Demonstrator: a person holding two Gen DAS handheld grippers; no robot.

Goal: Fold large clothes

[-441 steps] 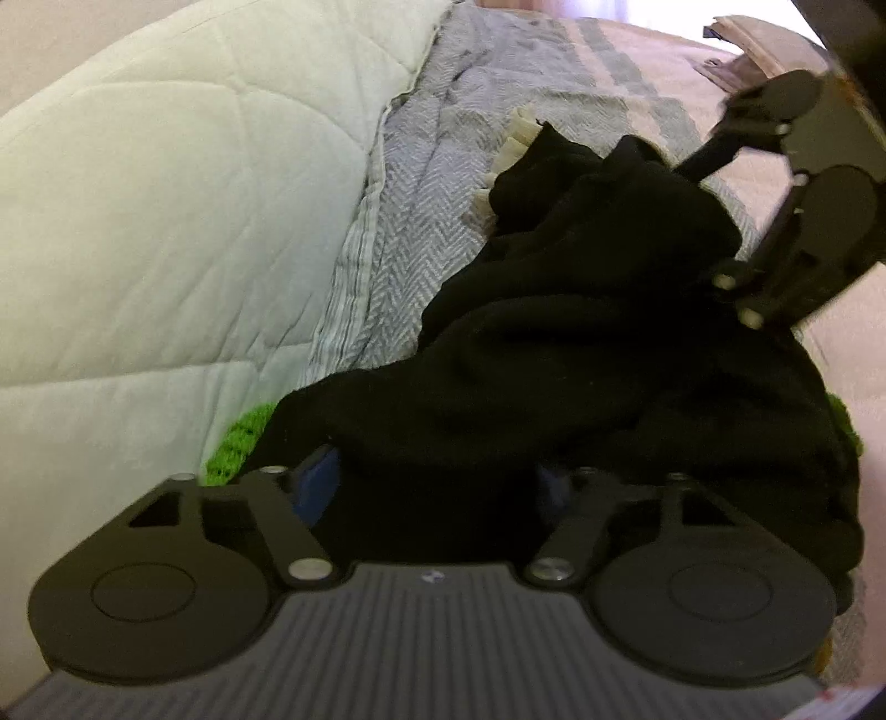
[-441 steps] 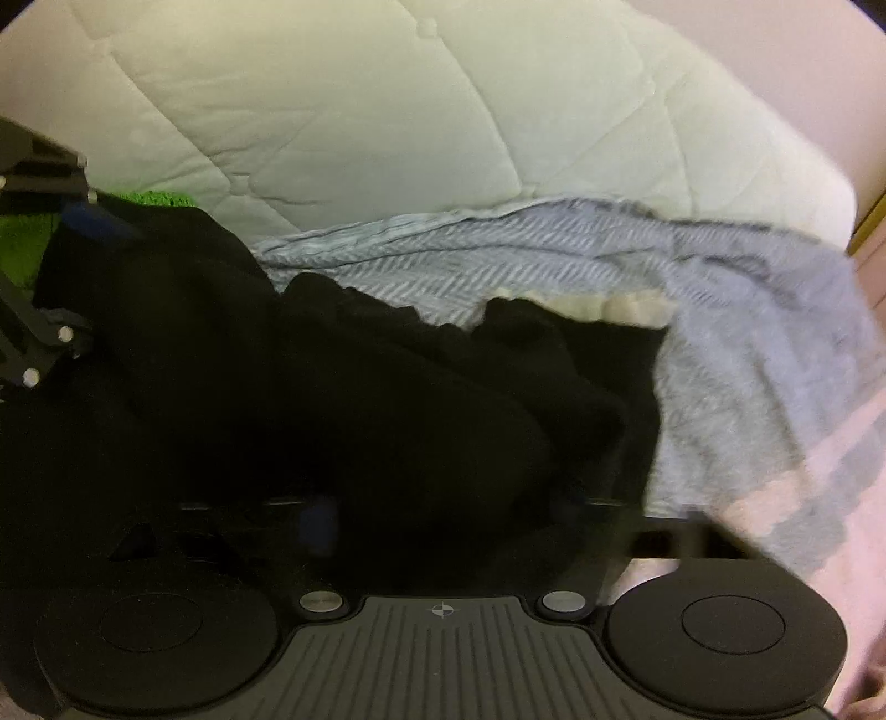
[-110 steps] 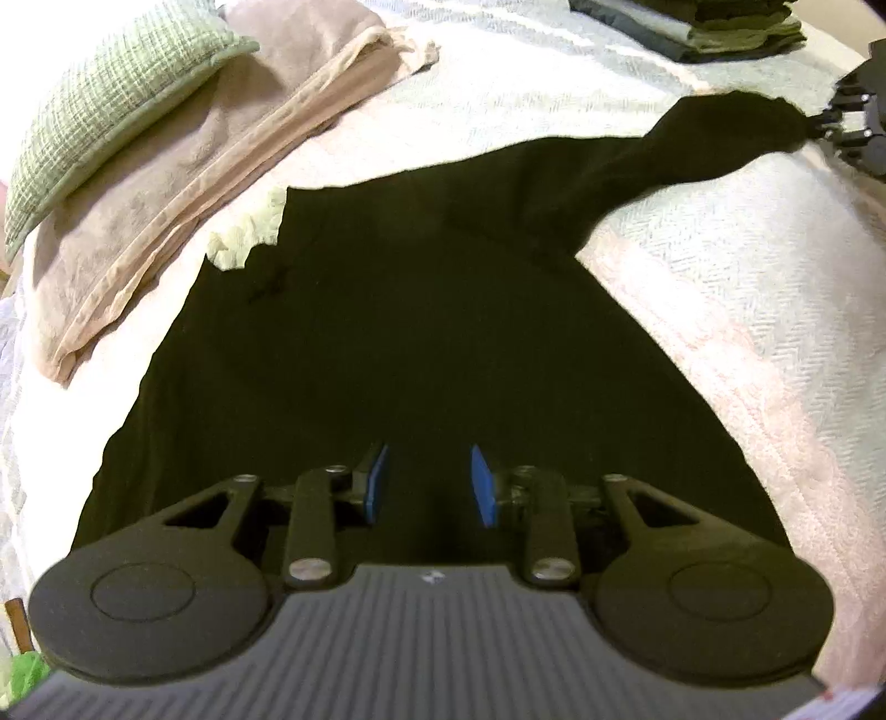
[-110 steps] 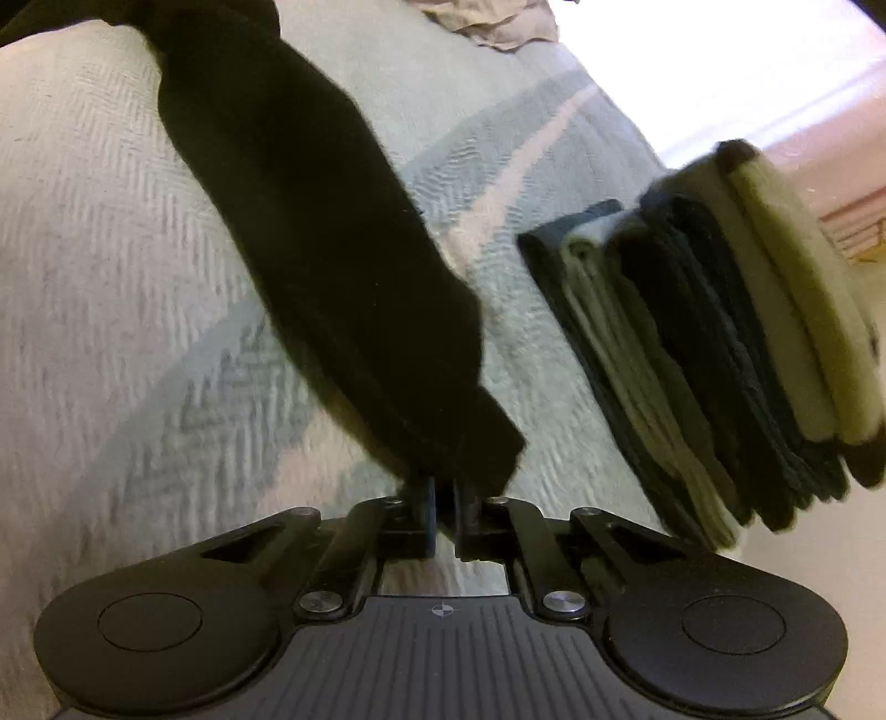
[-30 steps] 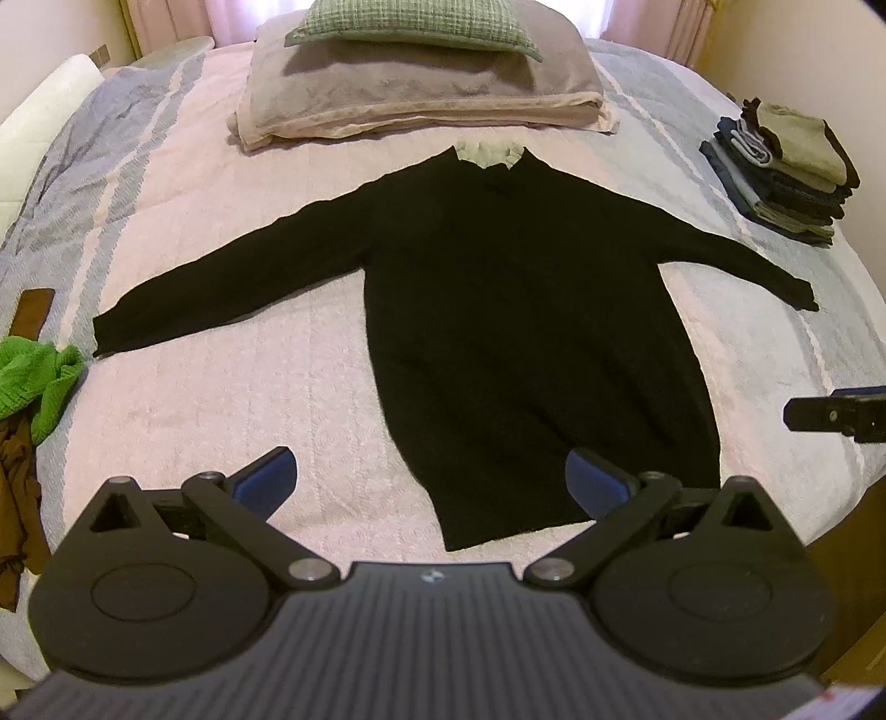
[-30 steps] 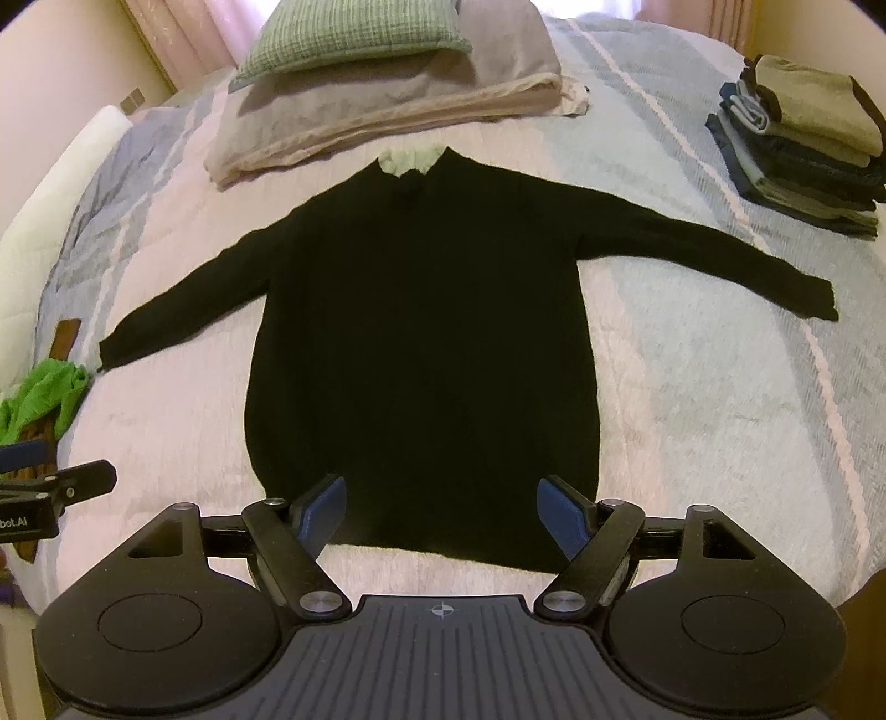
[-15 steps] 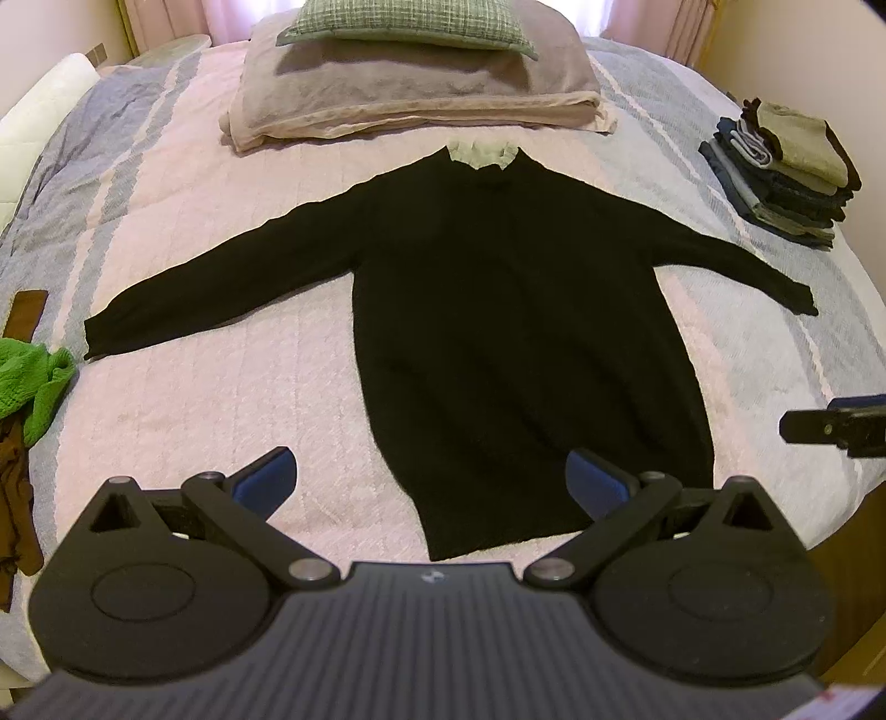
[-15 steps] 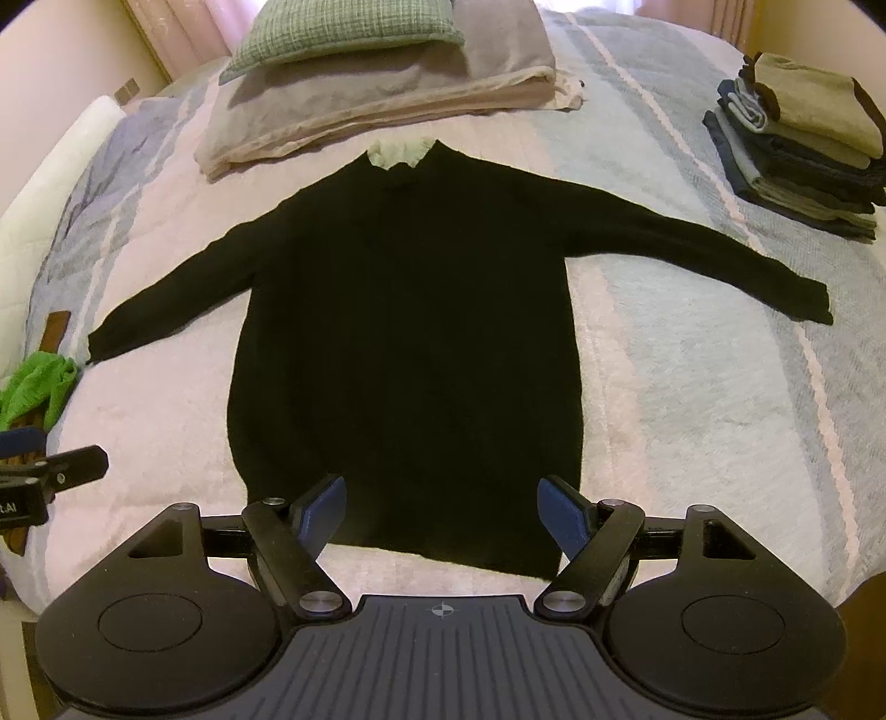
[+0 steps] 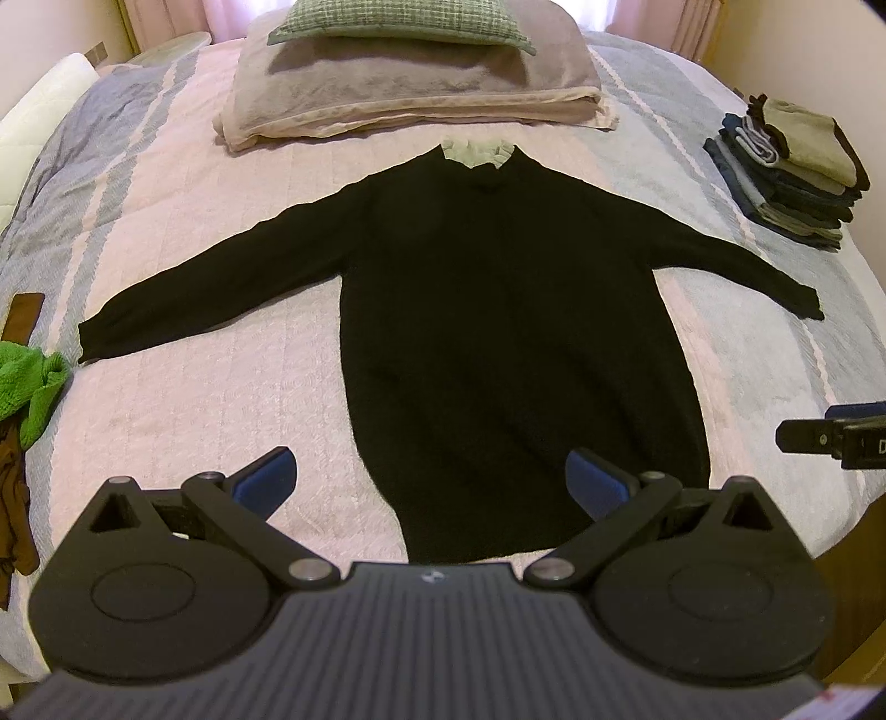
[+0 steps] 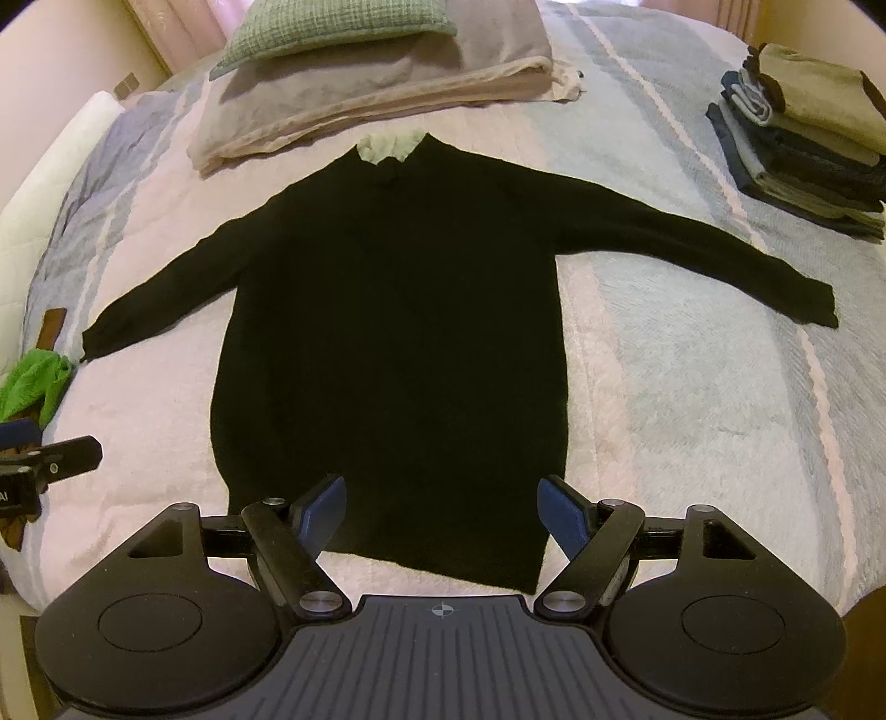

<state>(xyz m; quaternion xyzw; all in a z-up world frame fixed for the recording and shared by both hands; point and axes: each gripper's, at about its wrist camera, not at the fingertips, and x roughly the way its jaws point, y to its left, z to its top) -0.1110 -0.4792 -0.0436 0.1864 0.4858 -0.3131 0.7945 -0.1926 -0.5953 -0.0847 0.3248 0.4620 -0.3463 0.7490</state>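
Across the middle of a bed covered with a pink and grey-blue striped woven bedspread (image 9: 183, 399) lies a black long-sleeved knit sweater (image 9: 498, 332), spread flat with its front down or up, which cannot be told. Its pale cream collar (image 9: 477, 154) points toward the head of the bed, and its hem lies at the foot edge. Both sleeves stretch outward toward the two side edges.

At the head of the bed, a folded beige blanket (image 9: 410, 94) carries a green checked pillow (image 9: 398, 22). Near the right edge sits a stack of folded dark blue and khaki clothes (image 9: 792, 171). At the left edge lie a crumpled bright green cloth (image 9: 27, 382) and a brown garment (image 9: 11, 498).

Above the foot edge, the left hand-held gripper (image 9: 432, 476) hangs over the sweater's hem with its blue-padded fingers (image 9: 266, 476) spread wide, gripping nothing. The right hand-held gripper (image 10: 443, 509) also hangs over the hem, fingers wide apart and empty, not touching the fabric. Each appears at the edge of the other's view.
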